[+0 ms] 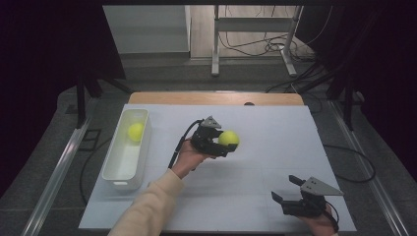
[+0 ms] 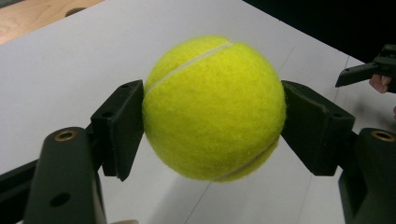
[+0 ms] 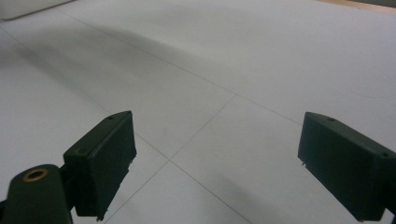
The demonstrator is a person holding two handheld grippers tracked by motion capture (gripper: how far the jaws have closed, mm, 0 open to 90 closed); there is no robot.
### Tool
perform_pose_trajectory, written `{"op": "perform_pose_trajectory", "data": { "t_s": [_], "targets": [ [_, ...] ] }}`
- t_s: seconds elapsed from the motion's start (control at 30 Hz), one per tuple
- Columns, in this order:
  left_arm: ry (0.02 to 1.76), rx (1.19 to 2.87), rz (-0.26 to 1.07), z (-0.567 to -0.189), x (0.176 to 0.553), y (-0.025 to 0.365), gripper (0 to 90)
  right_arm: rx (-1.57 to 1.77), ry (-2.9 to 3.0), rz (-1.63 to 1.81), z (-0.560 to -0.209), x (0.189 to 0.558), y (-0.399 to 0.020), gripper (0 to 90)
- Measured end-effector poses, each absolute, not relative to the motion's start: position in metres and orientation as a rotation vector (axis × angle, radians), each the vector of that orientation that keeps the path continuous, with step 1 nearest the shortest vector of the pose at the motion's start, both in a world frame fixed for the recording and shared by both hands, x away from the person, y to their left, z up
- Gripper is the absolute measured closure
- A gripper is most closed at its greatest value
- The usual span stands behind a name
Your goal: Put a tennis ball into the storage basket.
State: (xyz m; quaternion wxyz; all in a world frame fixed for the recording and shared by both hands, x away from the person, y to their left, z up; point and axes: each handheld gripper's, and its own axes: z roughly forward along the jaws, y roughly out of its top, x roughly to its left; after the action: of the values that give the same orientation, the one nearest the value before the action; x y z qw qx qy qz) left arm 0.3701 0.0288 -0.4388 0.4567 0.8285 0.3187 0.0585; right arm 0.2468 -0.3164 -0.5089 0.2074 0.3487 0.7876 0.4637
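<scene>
Left gripper (image 1: pixel 227 143) pinches a tennis ball (image 1: pixel 229 138) between its pads, held above the middle of the white table (image 1: pixel 275 128). Right gripper (image 1: pixel 287 189), near right corner, has its jaws spread wide with nothing between them. A second ball (image 1: pixel 135 131) lies in the white tray (image 1: pixel 114 172) at far left.
</scene>
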Motion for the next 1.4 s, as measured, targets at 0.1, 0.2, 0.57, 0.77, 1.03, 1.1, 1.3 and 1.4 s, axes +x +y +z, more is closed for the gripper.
{"op": "perform_pose_trajectory", "data": {
  "t_s": [0.1, 0.2, 0.57, 0.77, 1.03, 1.1, 1.3, 1.4],
  "targets": [
    [0.788, 2.030, 0.148, -0.437, 0.368, 0.032, 26.9, 0.969, 2.193, 1.291, -0.509, 0.247, -0.316, 11.4],
    [0.787, 2.025, 0.153, -0.436, 0.366, 0.035, 27.0, 0.970, 2.194, 1.290, -0.509, 0.247, -0.316, 11.4],
    [0.788, 2.019, 0.161, -0.434, 0.363, 0.041, 26.9, 0.970, 2.185, 1.295, -0.509, 0.247, -0.316, 11.5],
    [0.795, 2.014, 0.166, -0.433, 0.362, 0.045, 26.9, 0.967, 2.189, 1.294, -0.509, 0.247, -0.316, 11.5],
    [0.800, 2.005, 0.173, -0.432, 0.361, 0.050, 26.9, 0.968, 2.190, 1.293, -0.509, 0.247, -0.316, 11.5],
    [0.801, 2.006, 0.175, -0.432, 0.360, 0.051, 26.9, 0.971, 2.189, 1.293, -0.509, 0.247, -0.316, 11.5],
    [0.803, 2.002, 0.184, -0.431, 0.358, 0.056, 26.9, 0.967, 2.190, 1.292, -0.509, 0.247, -0.316, 11.5],
    [0.806, 1.998, 0.189, -0.429, 0.357, 0.059, 26.9, 0.970, 2.189, 1.292, -0.509, 0.247, -0.316, 11.5]
  ]
}}
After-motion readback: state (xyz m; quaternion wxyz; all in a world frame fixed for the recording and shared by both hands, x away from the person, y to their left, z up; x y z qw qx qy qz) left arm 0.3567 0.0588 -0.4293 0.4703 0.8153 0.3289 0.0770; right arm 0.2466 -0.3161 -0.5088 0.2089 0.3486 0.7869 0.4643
